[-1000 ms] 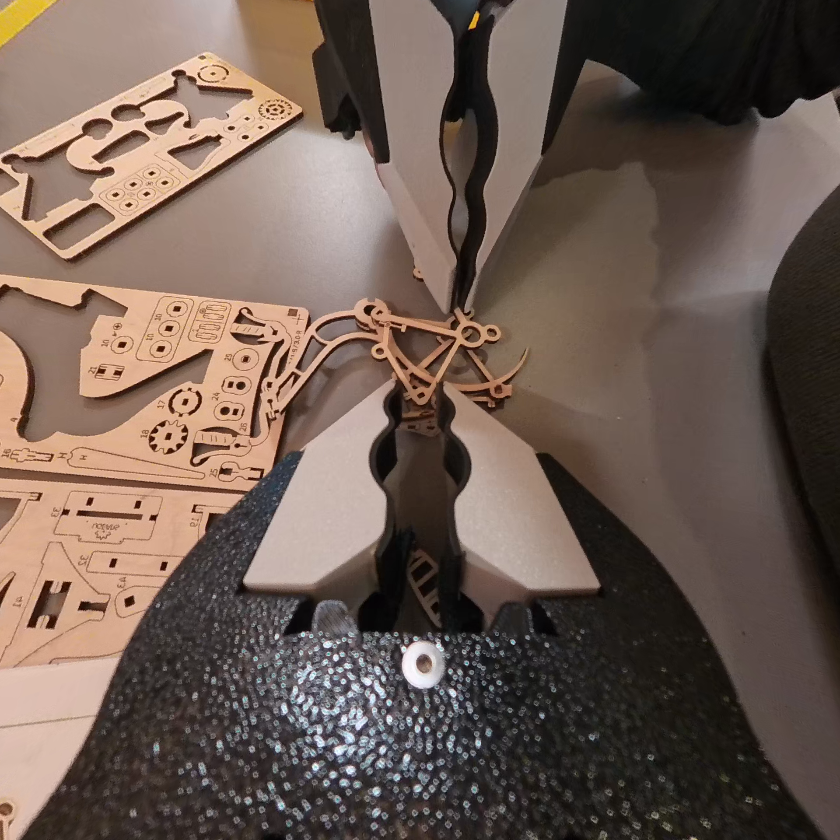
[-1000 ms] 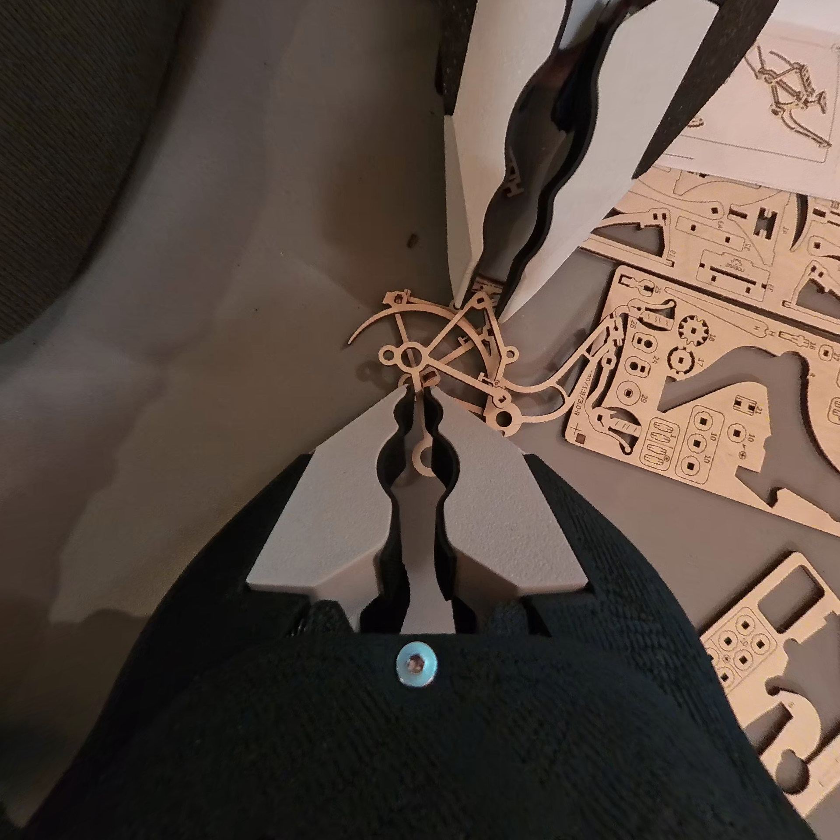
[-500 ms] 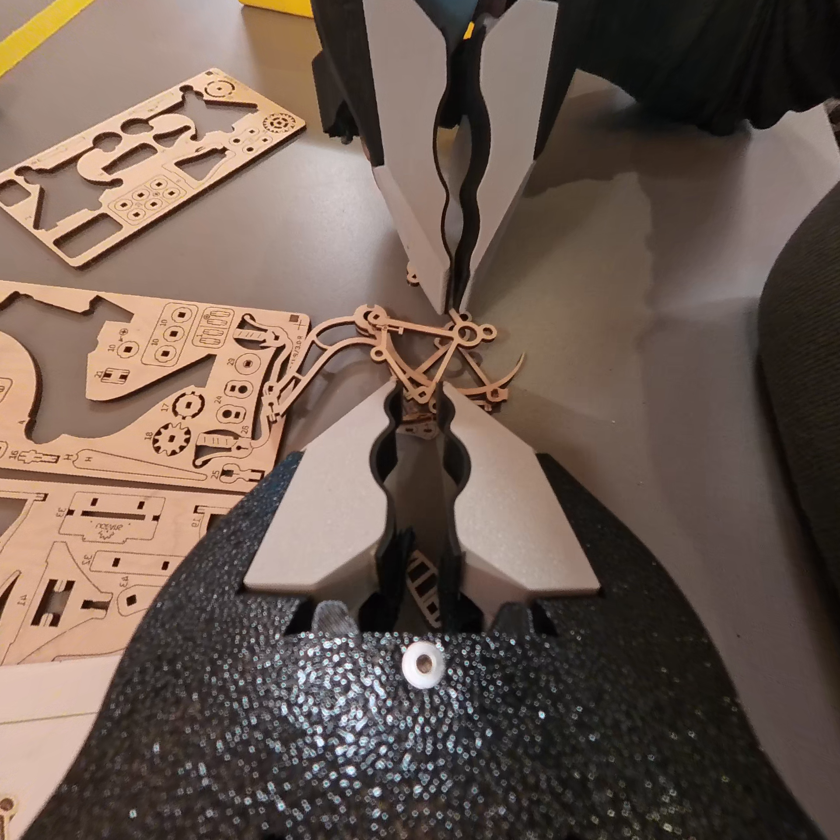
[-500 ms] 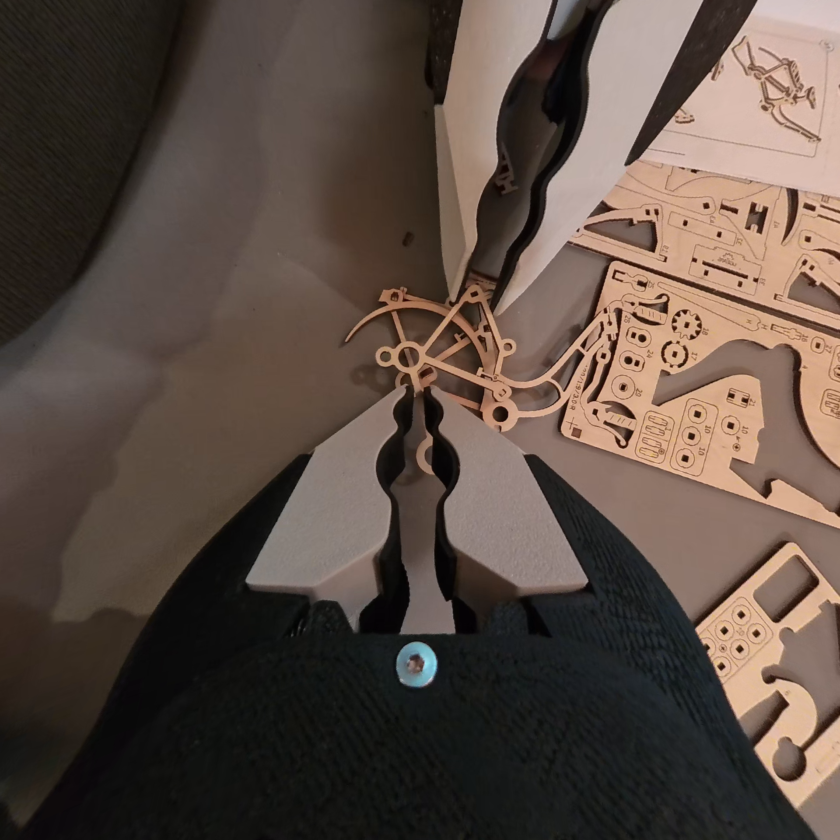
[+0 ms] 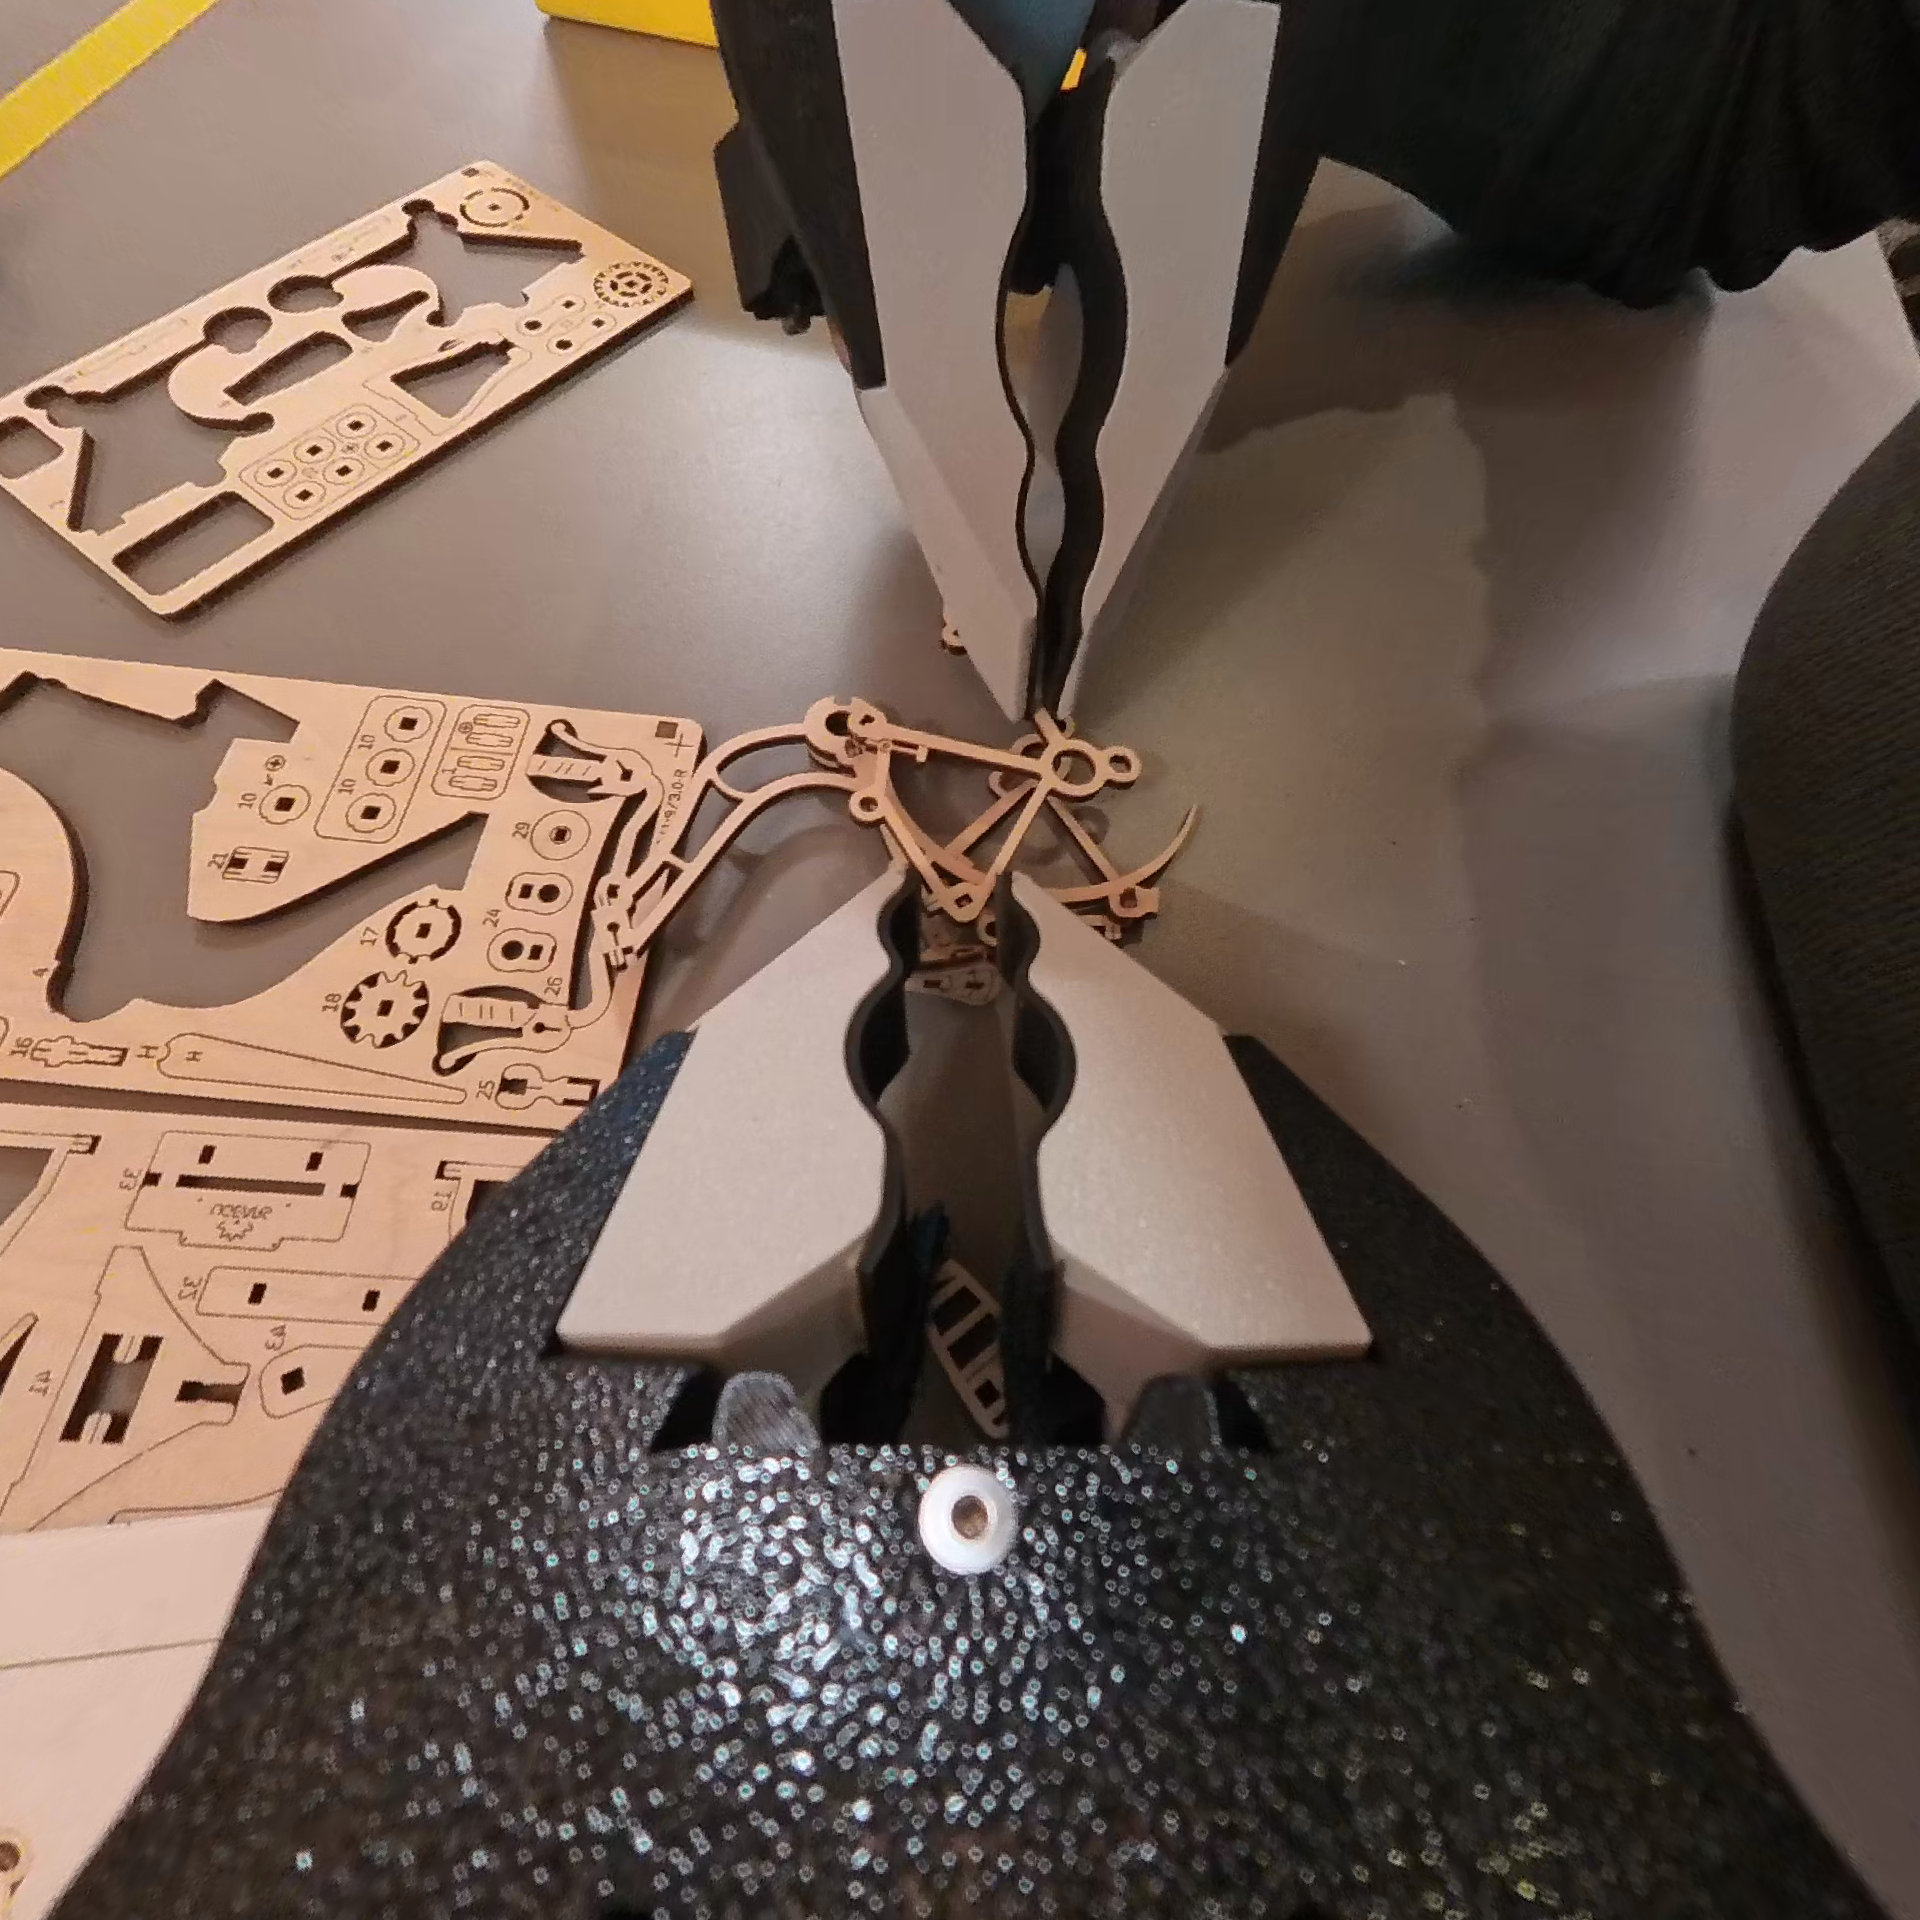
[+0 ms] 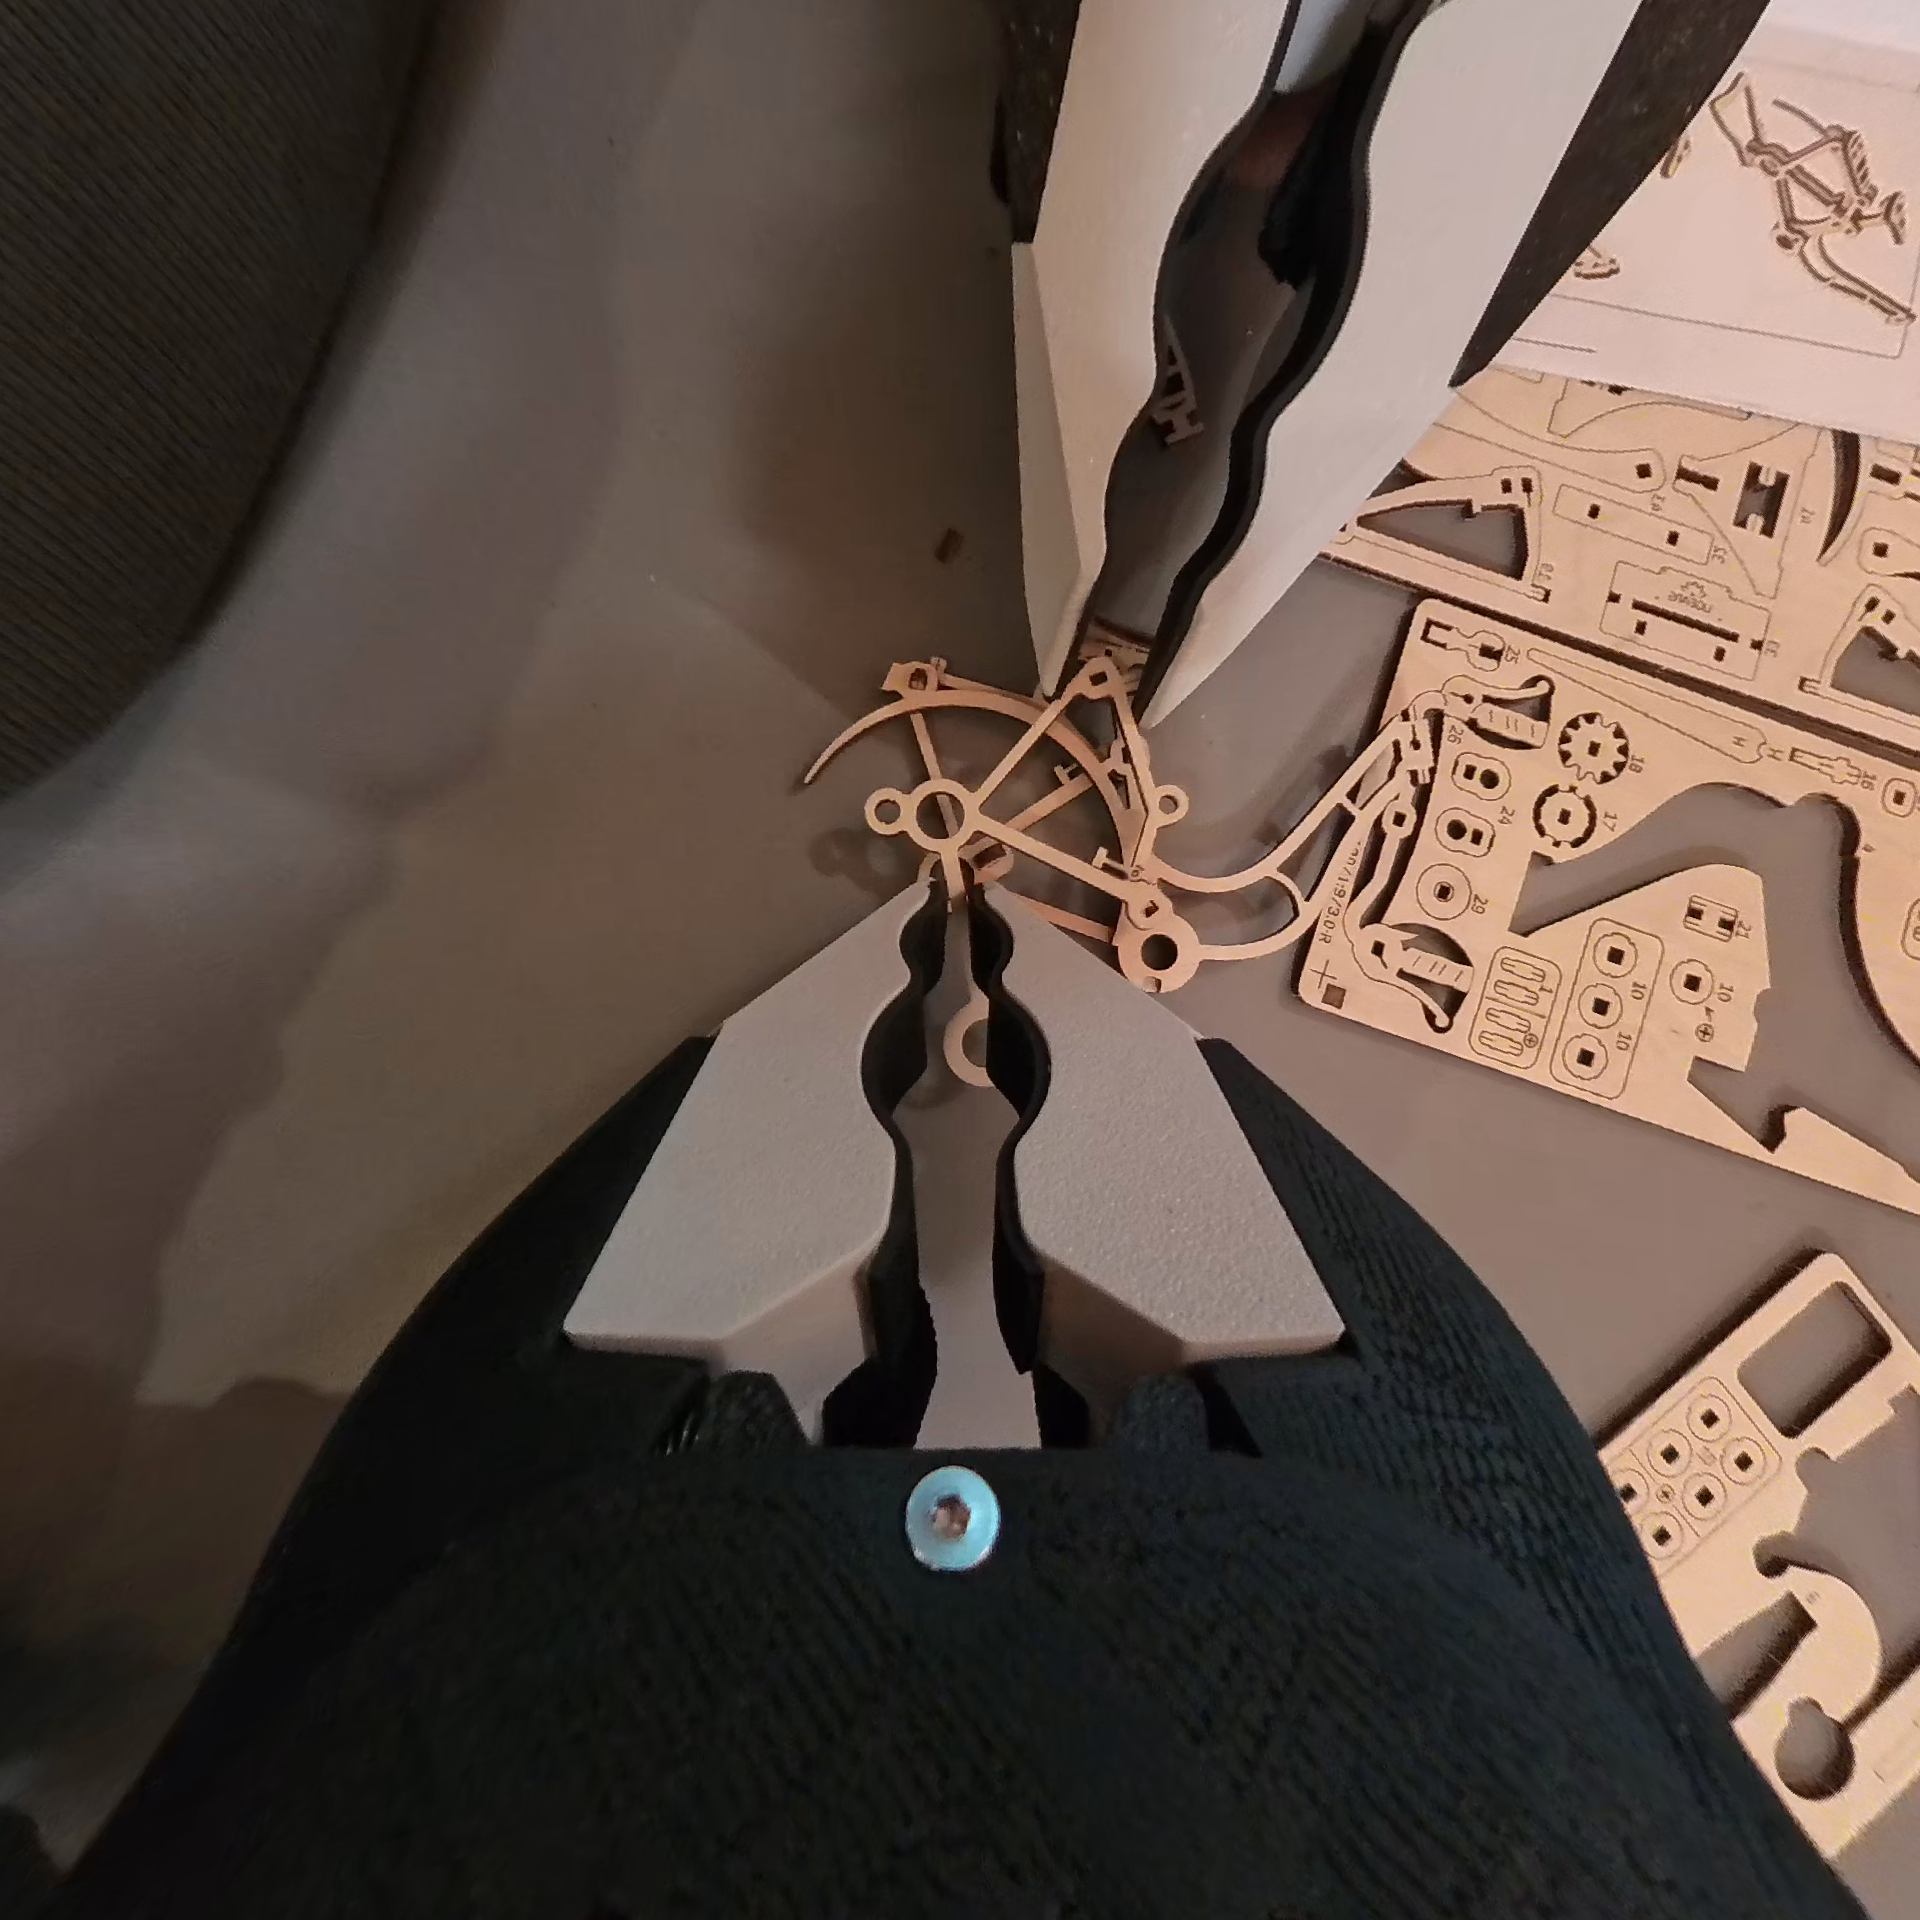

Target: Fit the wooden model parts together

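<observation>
In the left wrist view we see our left gripper [image 5: 961,894] reaching forward over the grey bench [image 5: 727,520], its two grey fingers drawn close at the tips and pinching the near corner of the thin wooden model frame [image 5: 966,810], a bicycle-like lattice that lies between the two tools. Opposite it, the right gripper [image 5: 1044,696] comes down from the top, fingertips nearly together on the frame's ringed hub. To the left lie the punched wooden part sheets [image 5: 312,883], one overlapped by the frame's curved end, and another sheet [image 5: 312,384] farther back. In the right wrist view, our right gripper [image 6: 951,894] is closed to a narrow slit on a slim wooden stem with a small ring [image 6: 971,1039] that runs back between the fingers from the frame [image 6: 1039,821]. The left gripper [image 6: 1107,675] grips the frame's far corner, with the part sheets [image 6: 1662,935] on the right.
</observation>
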`<state>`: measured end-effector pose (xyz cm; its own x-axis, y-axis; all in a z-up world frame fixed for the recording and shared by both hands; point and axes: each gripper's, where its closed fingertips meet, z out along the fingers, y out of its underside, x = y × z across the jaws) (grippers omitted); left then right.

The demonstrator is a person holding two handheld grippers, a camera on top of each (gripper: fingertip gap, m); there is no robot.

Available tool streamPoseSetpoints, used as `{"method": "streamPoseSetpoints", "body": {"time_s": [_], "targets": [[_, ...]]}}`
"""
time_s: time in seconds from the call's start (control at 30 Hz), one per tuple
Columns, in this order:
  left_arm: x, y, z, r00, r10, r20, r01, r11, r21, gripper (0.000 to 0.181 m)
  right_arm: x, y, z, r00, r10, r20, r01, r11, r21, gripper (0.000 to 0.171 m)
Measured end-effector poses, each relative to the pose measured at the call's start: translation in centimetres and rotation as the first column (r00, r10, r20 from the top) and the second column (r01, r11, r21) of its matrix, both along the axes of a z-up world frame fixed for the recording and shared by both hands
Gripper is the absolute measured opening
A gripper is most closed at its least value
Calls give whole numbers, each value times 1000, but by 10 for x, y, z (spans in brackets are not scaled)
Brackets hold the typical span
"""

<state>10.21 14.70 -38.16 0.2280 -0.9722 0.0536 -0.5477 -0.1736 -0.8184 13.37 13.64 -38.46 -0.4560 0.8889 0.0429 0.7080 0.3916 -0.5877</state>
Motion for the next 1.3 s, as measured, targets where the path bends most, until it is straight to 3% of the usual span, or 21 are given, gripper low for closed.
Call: {"method": "streamPoseSetpoints", "body": {"time_s": [0.93, 1.3], "targets": [[0, -3, 5, 1000, -16, 25, 16, 1000, 17, 10, 1, 1, 1, 1000, -5, -4, 5, 1000, 20, 2], [1, 0, 28, 993, -9, 114, -11, 986, 169, 9, 0, 7, 18, 994, -75, -82, 79, 995, 57, 3]]}}
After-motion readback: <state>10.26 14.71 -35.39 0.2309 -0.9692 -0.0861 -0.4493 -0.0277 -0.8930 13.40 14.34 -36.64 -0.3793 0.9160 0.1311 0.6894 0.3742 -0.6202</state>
